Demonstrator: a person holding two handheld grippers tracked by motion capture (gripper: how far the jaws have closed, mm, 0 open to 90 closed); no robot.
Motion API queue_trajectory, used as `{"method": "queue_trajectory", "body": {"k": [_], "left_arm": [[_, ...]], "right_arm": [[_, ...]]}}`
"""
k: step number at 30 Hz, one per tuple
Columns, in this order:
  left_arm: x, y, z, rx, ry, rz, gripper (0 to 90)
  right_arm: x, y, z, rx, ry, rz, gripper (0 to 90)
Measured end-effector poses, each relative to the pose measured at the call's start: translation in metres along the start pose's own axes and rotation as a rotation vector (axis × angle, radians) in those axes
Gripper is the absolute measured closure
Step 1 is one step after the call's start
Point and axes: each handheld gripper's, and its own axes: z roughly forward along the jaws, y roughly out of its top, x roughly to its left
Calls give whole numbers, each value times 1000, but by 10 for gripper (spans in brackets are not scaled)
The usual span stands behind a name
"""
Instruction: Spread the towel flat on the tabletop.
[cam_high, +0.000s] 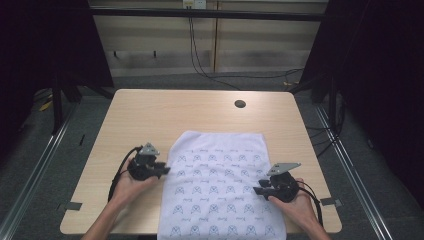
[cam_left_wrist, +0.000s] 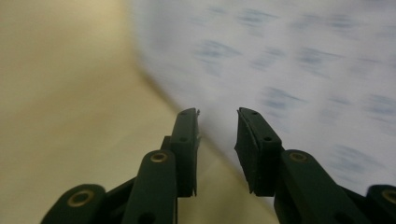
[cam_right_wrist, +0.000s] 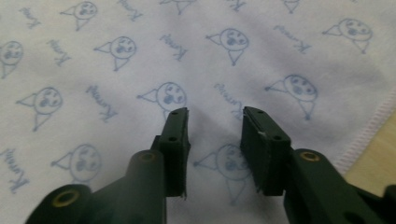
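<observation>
Both grippers positioned at opposite side edges of a printed cloth.

The cloth (cam_high: 220, 185) is laid flat on the table (cam_high: 150, 115), its near end overhanging the front edge. The left gripper (cam_left_wrist: 217, 123) is held at the left edge and the right gripper (cam_right_wrist: 215, 116) above the right edge, jaws narrowly parted and empty, presumably so both sides can be gripped together.

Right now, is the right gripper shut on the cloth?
No, the right gripper is open, with the printed cloth showing through the gap.
</observation>
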Motion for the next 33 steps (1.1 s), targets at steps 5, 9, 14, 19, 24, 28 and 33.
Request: {"method": "queue_trajectory", "body": {"k": [5,9,14,19,24,28,33], "left_arm": [[26,15,18,-93,-86,-137,673],[31,28,35,-86,-28,-178,631],[34,36,49,-43,-32,-208,673],[30,45,49,-91,-15,-192,863],[15,57,33,-167,-77,-134,852],[8,59,27,-192,-95,-89,728],[24,55,32,-201,-49,-171,718]], "right_arm": [[-7,14,-18,-134,-4,21,589],[-12,15,-8,-116,-10,29,585],[-12,15,-3,-107,13,34,564],[-11,14,-2,-99,21,32,563],[-12,13,-3,-97,14,37,559],[-11,13,-1,-91,10,35,557],[-11,13,-1,-82,12,44,547]]}}
